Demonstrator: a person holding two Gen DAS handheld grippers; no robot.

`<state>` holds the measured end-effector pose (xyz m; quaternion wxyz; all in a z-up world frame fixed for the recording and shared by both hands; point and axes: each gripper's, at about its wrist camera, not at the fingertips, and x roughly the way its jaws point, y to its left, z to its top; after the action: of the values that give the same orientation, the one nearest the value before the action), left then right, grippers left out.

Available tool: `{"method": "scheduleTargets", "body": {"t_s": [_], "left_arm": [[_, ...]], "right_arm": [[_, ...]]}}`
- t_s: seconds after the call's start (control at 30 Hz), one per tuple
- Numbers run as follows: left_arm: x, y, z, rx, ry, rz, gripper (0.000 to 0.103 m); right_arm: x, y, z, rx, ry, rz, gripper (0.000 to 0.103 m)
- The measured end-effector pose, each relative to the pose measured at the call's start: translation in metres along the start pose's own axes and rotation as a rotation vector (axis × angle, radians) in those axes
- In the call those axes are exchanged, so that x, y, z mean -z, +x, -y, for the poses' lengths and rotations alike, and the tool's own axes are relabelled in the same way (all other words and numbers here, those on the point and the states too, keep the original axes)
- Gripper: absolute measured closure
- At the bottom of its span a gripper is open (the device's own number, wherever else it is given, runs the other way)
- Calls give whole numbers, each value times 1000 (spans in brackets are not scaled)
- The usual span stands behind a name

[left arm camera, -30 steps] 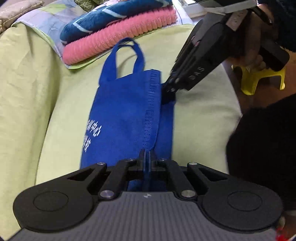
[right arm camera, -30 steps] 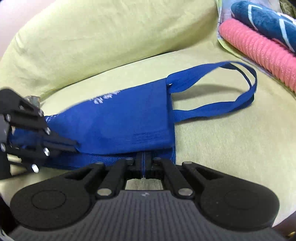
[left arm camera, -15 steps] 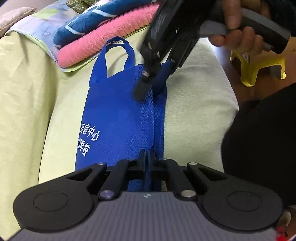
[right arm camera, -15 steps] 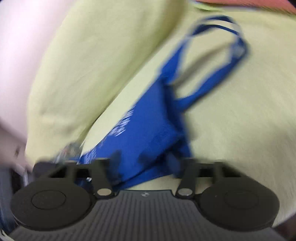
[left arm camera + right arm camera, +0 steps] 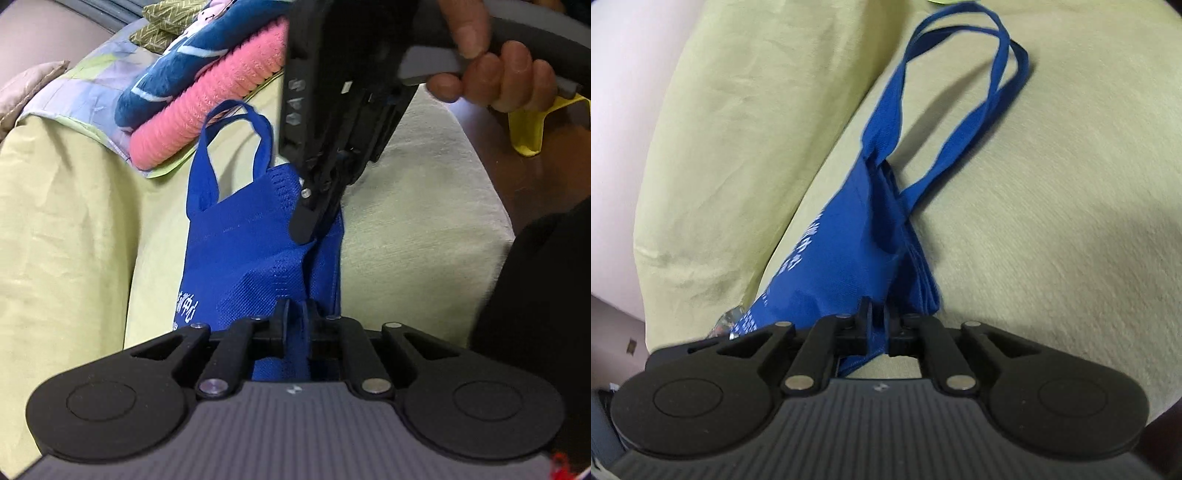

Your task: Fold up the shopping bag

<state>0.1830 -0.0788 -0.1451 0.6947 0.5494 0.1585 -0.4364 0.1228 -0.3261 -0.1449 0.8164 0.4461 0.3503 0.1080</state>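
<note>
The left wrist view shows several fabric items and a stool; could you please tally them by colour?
Blue: 2, the shopping bag and the striped towel.
Pink: 1, the ribbed towel.
Yellow: 1, the stool.
Pale green: 1, the sofa cover.
Total: 5.

I see a pale green couch cushion [image 5: 406, 206] carrying the blue shopping bag [image 5: 240, 251], with folded towels [image 5: 207, 96] on a patchwork cloth [image 5: 85, 92] behind.
</note>
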Motion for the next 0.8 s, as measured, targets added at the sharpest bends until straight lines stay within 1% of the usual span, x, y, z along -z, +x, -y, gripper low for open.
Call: {"method": "scheduleTargets", "body": {"t_s": [0.03,0.07,0.1,0.13,0.17,0.2,0.23,0.3,0.33,0.37,0.4,0.47,0.53,0.57,0.6,0.63,0.67,0.7,0.8], "left_arm": [[2,0,-2,8,-4,0,94],[4,-1,-3,14,-1,0,94],[5,-2,-3,17,4,1,94],[6,-3,-3,17,11,2,93],[7,-3,-3,13,17,3,92],[6,-4,-3,5,24,3,84],[5,-6,-2,-2,30,4,81],[2,-11,0,-17,38,22,58],[0,-13,0,-26,41,34,53],[-2,-14,1,-32,46,46,45],[-5,-13,2,-38,53,53,43],[-10,-9,6,-41,73,53,43],[-12,-3,8,-52,87,44,47],[-13,0,7,-57,89,37,66],[-13,4,5,-55,85,24,96],[-12,6,3,-44,78,11,100],[-11,6,2,-41,83,15,103],[-9,5,4,-47,102,25,103],[-6,0,8,-29,158,38,103]], "right_arm": [[1,-2,-1,-4,-26,-1,97],[1,-4,-1,-7,-52,-3,96],[3,-5,-3,-2,-89,-6,97],[5,-6,-7,20,-124,-6,103],[6,-5,-10,52,-155,-6,103],[6,-3,-15,69,-179,-7,103],[5,-2,-20,85,-203,-9,103],[5,1,-29,121,-246,-14,103],[6,2,-33,141,-264,-19,103],[6,4,-37,150,-281,-20,103],[6,6,-42,159,-297,-21,103],[7,4,-40,155,-291,-14,103],[9,0,-34,143,-267,-2,103],[11,-1,-33,144,-266,1,103],[12,-2,-34,150,-269,3,103],[13,-4,-36,157,-283,4,103],[15,-5,-37,164,-296,5,103],[16,-6,-38,169,-303,8,103],[18,-6,-37,168,-291,20,103]]}}
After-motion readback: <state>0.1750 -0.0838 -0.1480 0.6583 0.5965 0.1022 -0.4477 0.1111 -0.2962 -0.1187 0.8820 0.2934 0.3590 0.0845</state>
